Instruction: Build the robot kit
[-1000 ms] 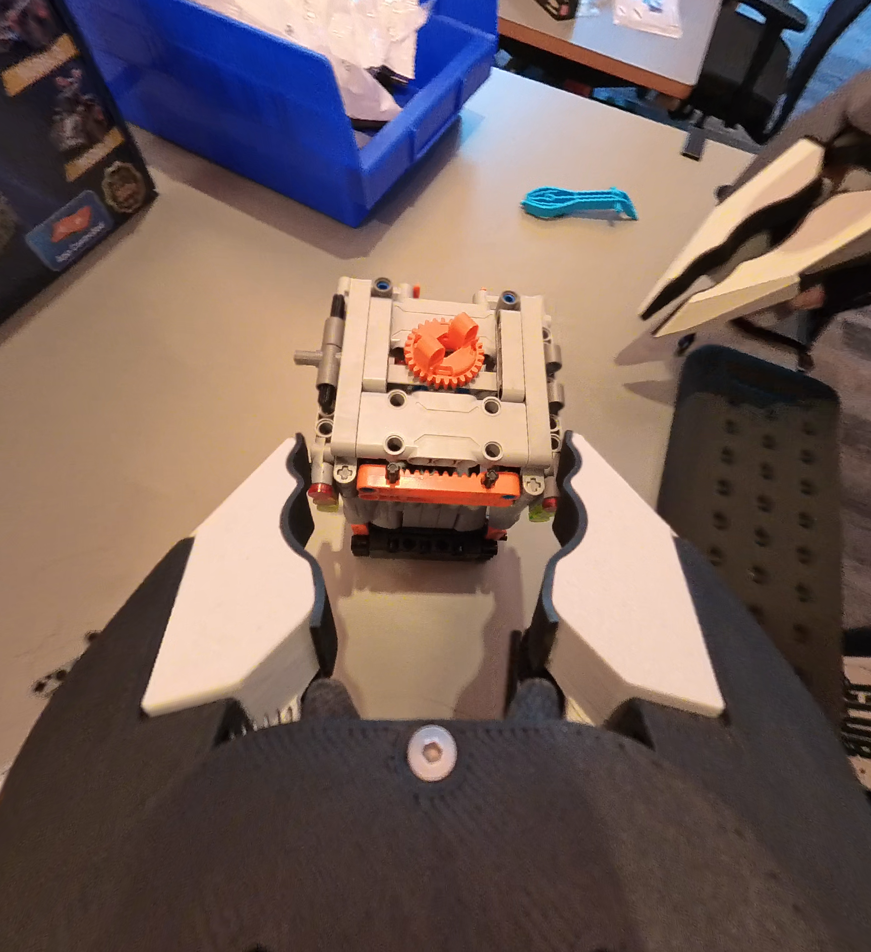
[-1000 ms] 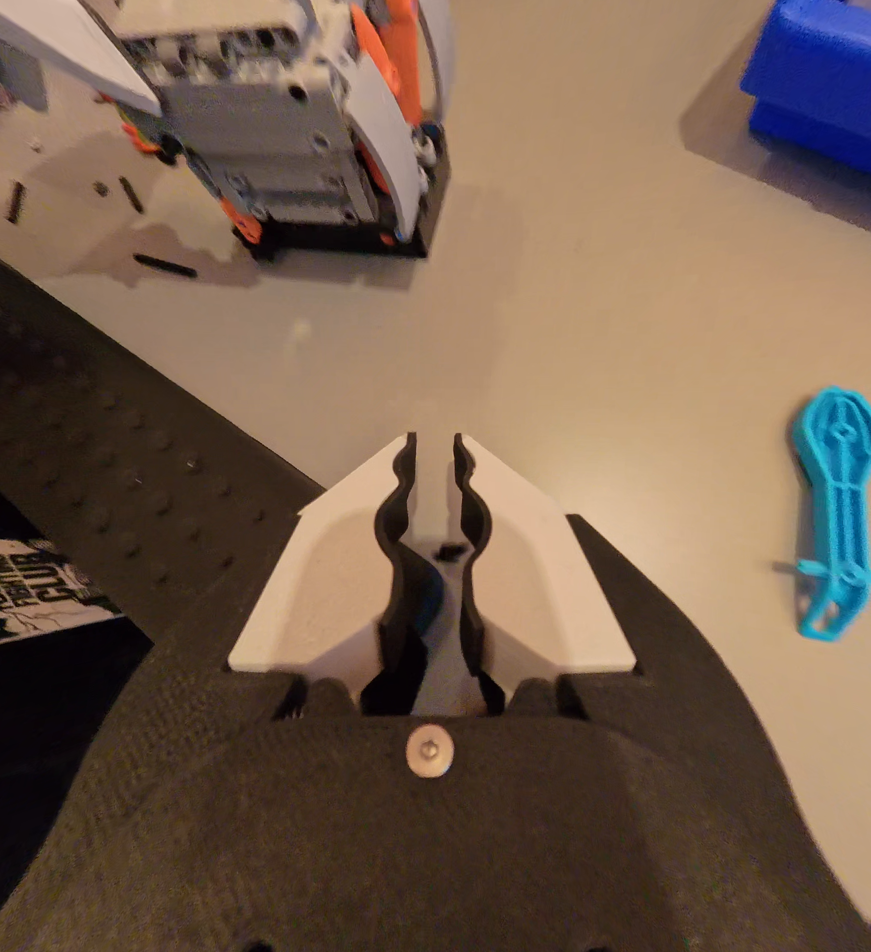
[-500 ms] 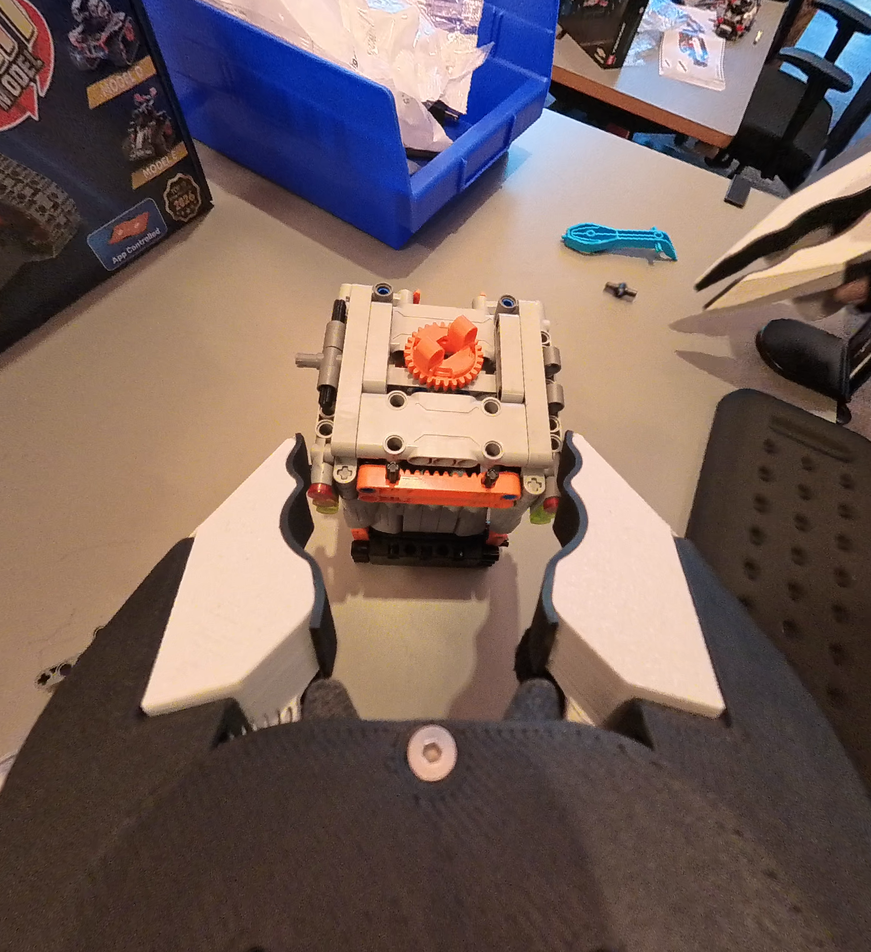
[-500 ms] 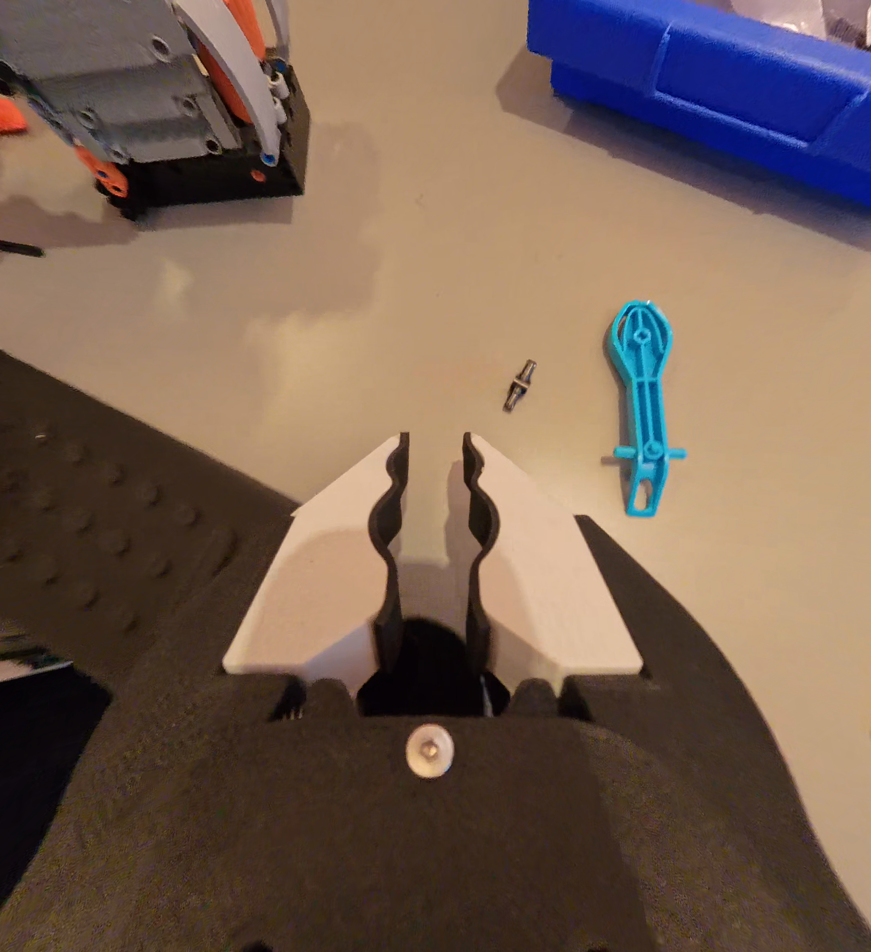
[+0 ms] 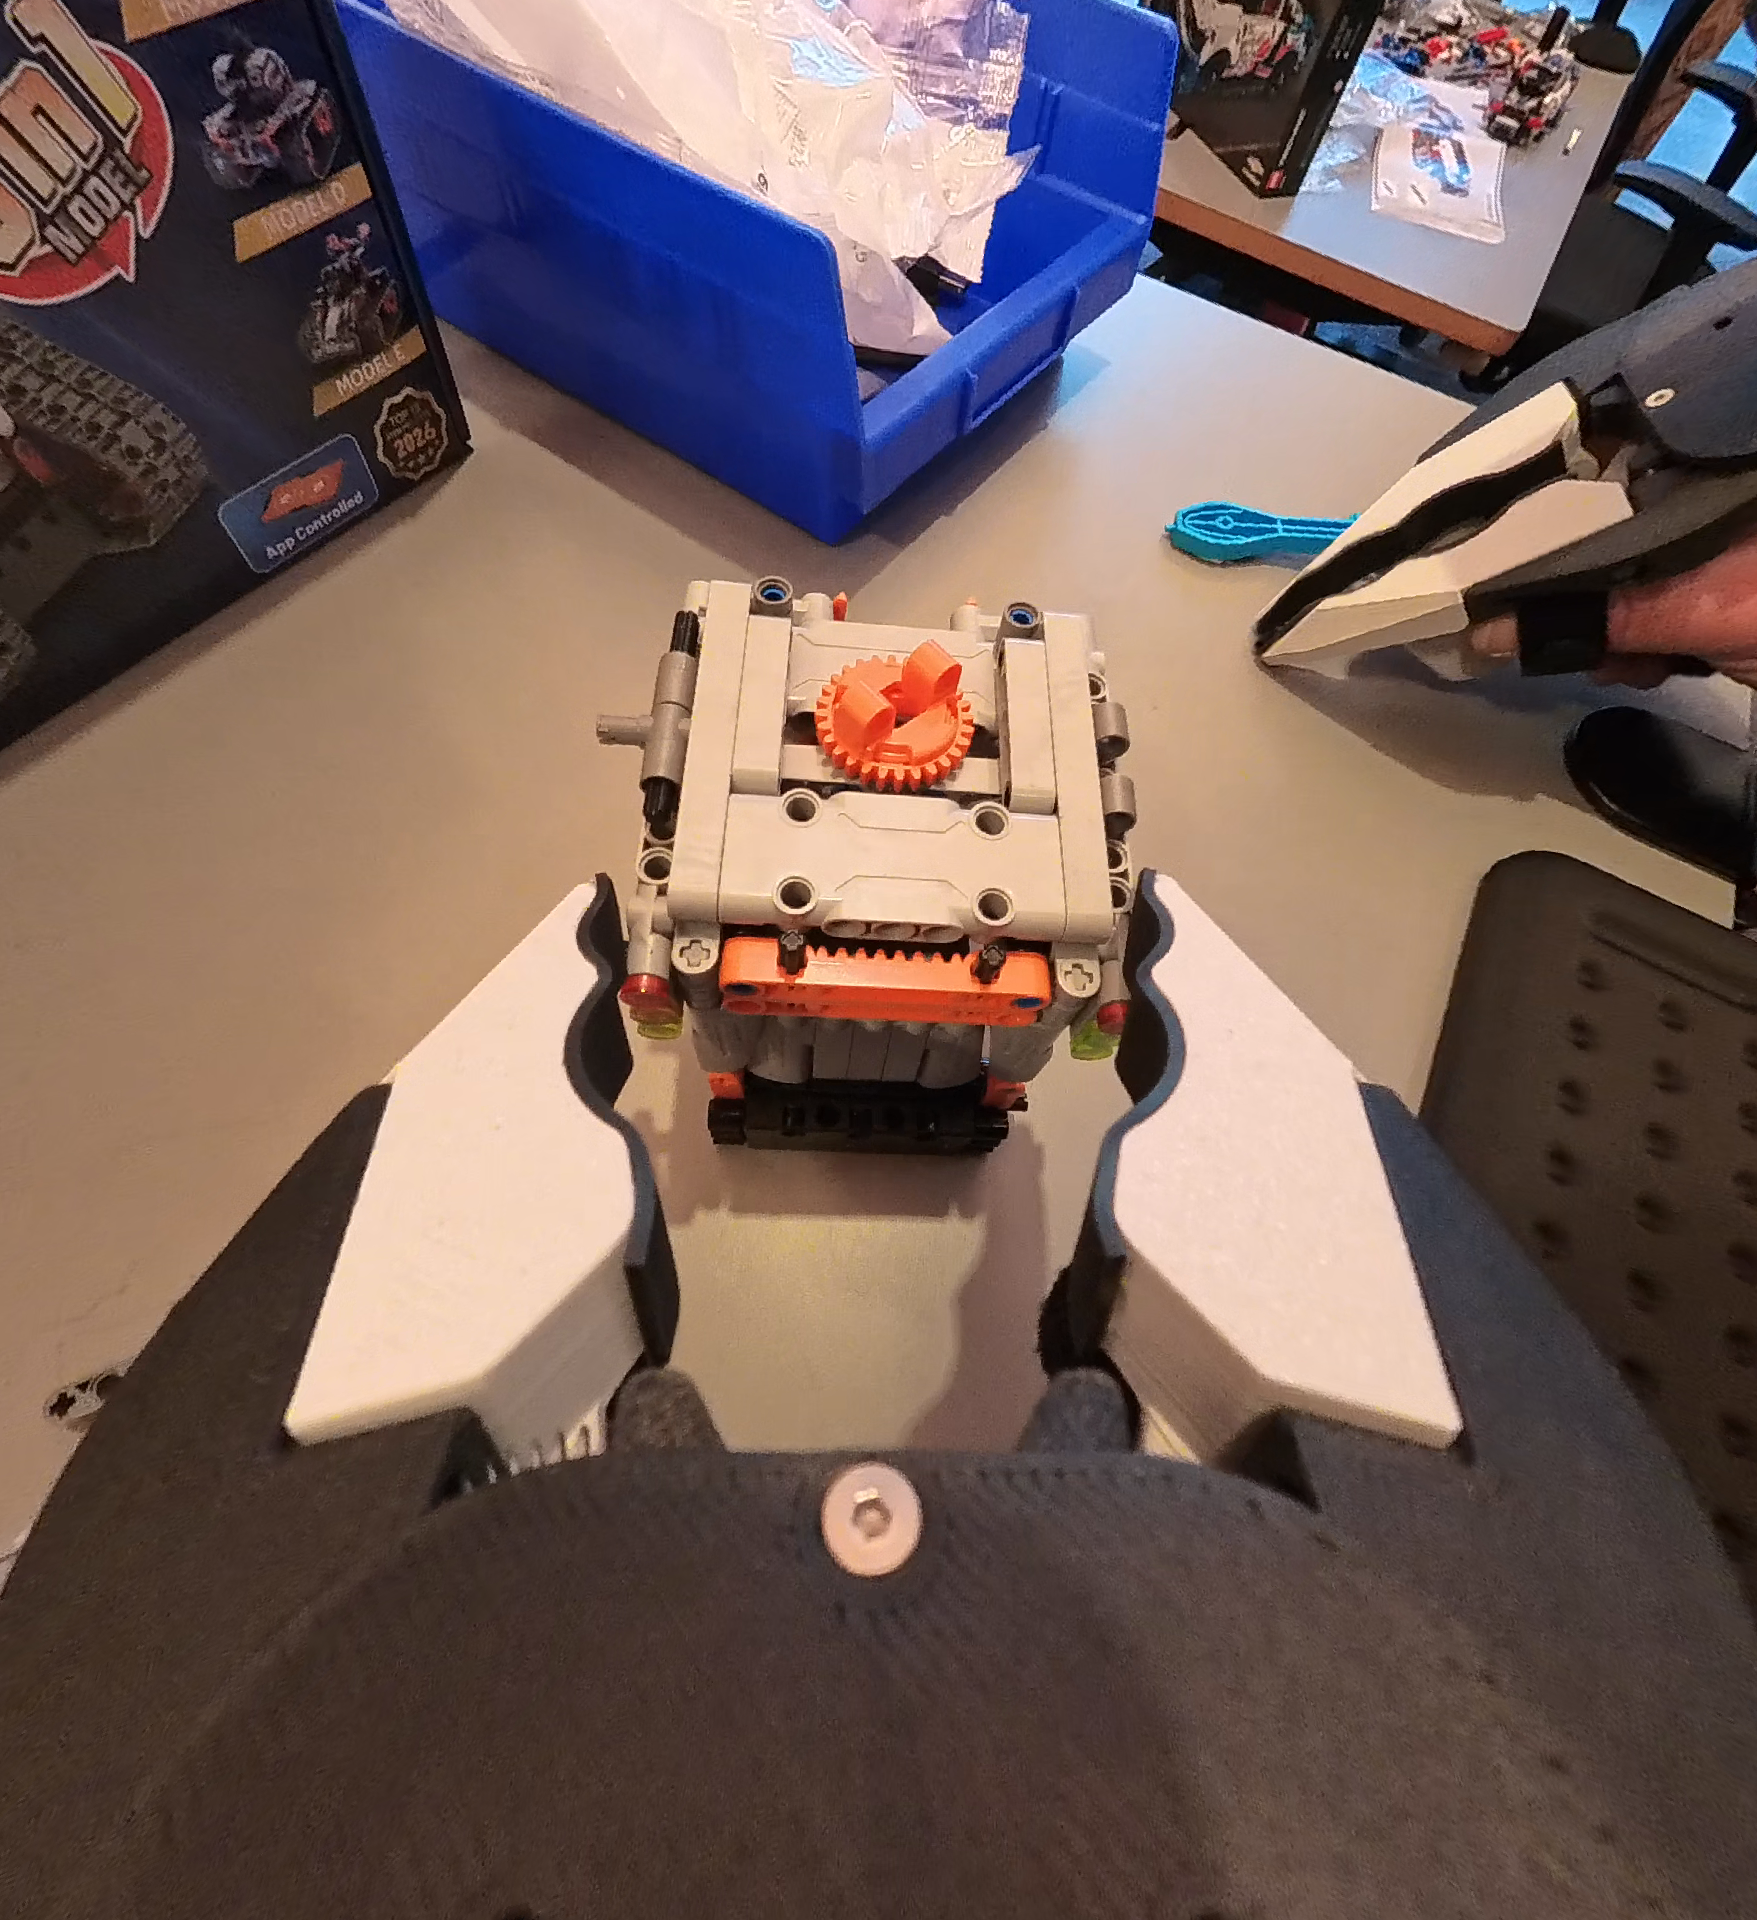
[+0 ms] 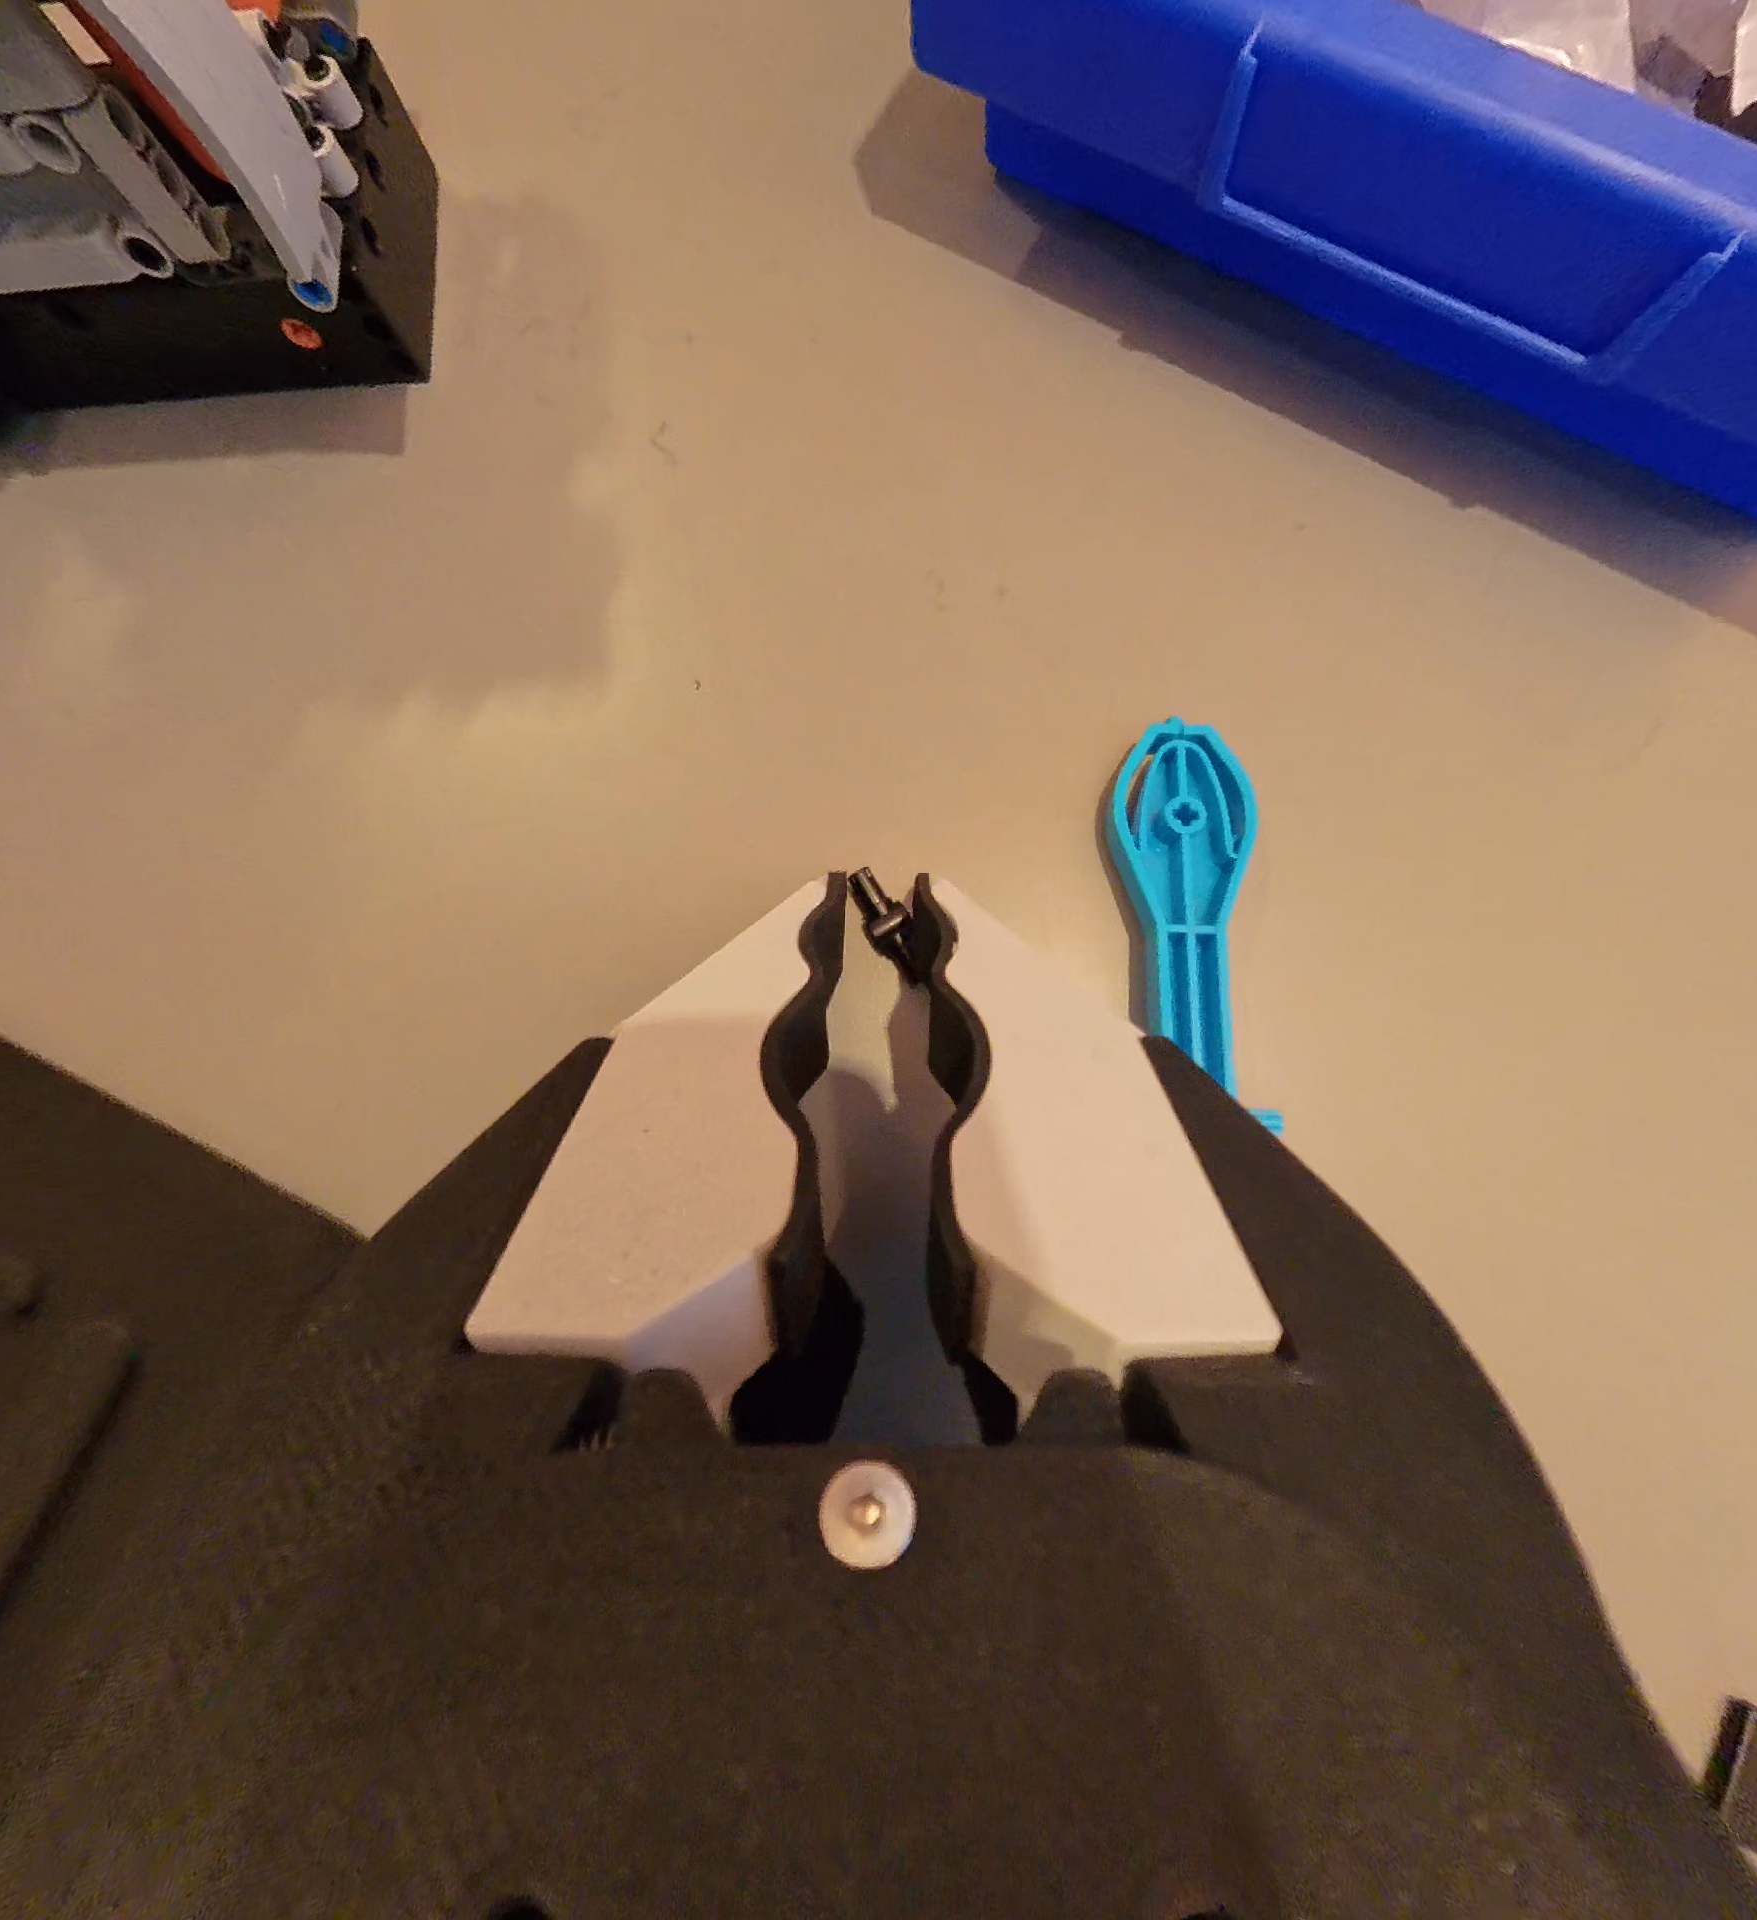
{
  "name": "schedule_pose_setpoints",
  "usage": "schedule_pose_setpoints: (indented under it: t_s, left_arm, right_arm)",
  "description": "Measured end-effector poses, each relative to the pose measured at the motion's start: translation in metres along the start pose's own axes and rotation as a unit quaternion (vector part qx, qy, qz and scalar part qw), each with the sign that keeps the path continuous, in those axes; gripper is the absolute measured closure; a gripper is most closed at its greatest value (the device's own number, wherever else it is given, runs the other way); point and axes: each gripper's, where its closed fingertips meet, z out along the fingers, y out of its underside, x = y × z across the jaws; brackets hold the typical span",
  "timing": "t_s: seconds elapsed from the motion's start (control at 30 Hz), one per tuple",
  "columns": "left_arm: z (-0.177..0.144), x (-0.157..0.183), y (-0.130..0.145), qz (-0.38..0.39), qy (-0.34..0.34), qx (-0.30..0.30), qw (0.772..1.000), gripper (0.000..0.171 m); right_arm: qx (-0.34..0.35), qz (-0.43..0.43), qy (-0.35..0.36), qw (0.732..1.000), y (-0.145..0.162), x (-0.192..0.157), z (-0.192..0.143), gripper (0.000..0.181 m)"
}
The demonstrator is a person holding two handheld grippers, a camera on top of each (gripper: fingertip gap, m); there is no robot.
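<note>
You had the left gripper [image 5: 874, 904] set around the near upper corners of the grey-and-orange brick model [image 5: 884, 810]. Its jaws were spread wide, and the pads seemed to press on the studs at either side. The model stood upright on the desk [image 5: 230, 831], straight ahead at 12 o'clock, with its orange gear [image 5: 895, 717] on top.

Off at 2 o'clock your right gripper [image 5: 1269, 649] had its tips down at the desk. In its own view the right gripper [image 6: 876, 888] showed jaws only narrowly parted. A small black pin [image 6: 879, 920] lay aslant between the tips, against the right-hand pad and clear of the left one, so nothing was clamped yet.

A pin that small and that crooked called, I judged, for a slow, level squeeze with the tips low, or it might have skidded out. The left grip wanted to be kept steady, because the model looked tall over a narrow black base.

The teal tool [image 6: 1180, 883] lay just beside the right jaws at 2 o'clock. The blue bin [image 6: 1425, 239] sat beyond it at 1 o'clock. From the left view the blue bin [image 5: 749, 312] held crumpled clear plastic bags [image 5: 853, 135]; whatever lay beneath them was hidden. A printed box [image 5: 126, 312] stood at 10 o'clock.
</note>
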Motion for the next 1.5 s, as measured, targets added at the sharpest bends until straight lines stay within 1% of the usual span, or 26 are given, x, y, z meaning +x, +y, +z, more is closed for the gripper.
schedule_pose_setpoints:
  t_s: [0.07, 0.13, 0.17, 0.23, 0.3, 0.47, 0.57, 0.7, 0.93, 1.03, 1.13, 1.33, 1.5]
  left_arm:
    - [0.0, 0.0, 0.0, 0.0, 0.0, 0.0, 1.0, 0.078]
    - [0.0, 0.0, 0.0, 0.001, -0.002, 0.001, 1.0, 0.078]
    - [0.0, 0.0, 0.0, 0.001, -0.001, 0.001, 1.0, 0.077]
    - [0.0, 0.001, 0.0, 0.003, 0.001, 0.0, 1.0, 0.077]
    - [0.0, 0.0, 0.0, 0.001, 0.002, 0.001, 1.0, 0.077]
    - [0.0, 0.0, 0.0, 0.0, 0.001, 0.002, 1.0, 0.077]
    - [-0.001, 0.001, 0.0, 0.0, 0.0, 0.002, 1.0, 0.077]
    - [-0.003, 0.003, 0.002, 0.001, 0.004, 0.002, 1.0, 0.077]
    - [-0.009, 0.007, 0.003, -0.004, 0.007, -0.002, 1.0, 0.078]
    - [-0.012, 0.011, 0.004, -0.008, 0.009, -0.007, 1.0, 0.078]
    - [-0.015, 0.014, 0.004, -0.011, 0.014, -0.005, 1.0, 0.078]
    - [-0.019, 0.011, 0.003, -0.009, 0.016, -0.003, 1.0, 0.082]
    - [-0.023, 0.012, -0.004, 0.003, 0.016, 0.005, 1.0, 0.086]
  right_arm:
    - [0.007, 0.004, -0.005, 1.0, -0.002, -0.003, -0.002, 0.17]
    - [-0.001, 0.0, -0.002, 1.0, 0.003, -0.002, -0.004, 0.163]
    - [0.001, 0.001, -0.006, 1.0, 0.004, -0.003, -0.006, 0.162]
    - [0.001, -0.002, -0.011, 1.0, 0.006, -0.004, -0.007, 0.166]
    - [-0.002, -0.011, -0.005, 1.0, 0.007, -0.003, -0.006, 0.177]
    - [0.005, -0.008, -0.011, 1.0, 0.006, -0.007, -0.006, 0.177]
    - [0.013, -0.011, -0.022, 1.0, 0.001, -0.016, -0.009, 0.177]
    - [0.042, -0.015, -0.058, 0.997, -0.023, -0.042, -0.019, 0.177]
    - [0.093, -0.05, -0.126, 0.986, -0.081, -0.111, -0.034, 0.177]
    - [0.103, -0.066, -0.144, 0.982, -0.098, -0.131, -0.035, 0.177]
    - [0.107, -0.074, -0.155, 0.979, -0.108, -0.144, -0.032, 0.177]
    - [0.102, -0.092, -0.15, 0.979, -0.117, -0.153, -0.024, 0.177]
    - [0.101, -0.119, -0.127, 0.98, -0.122, -0.153, -0.023, 0.177]
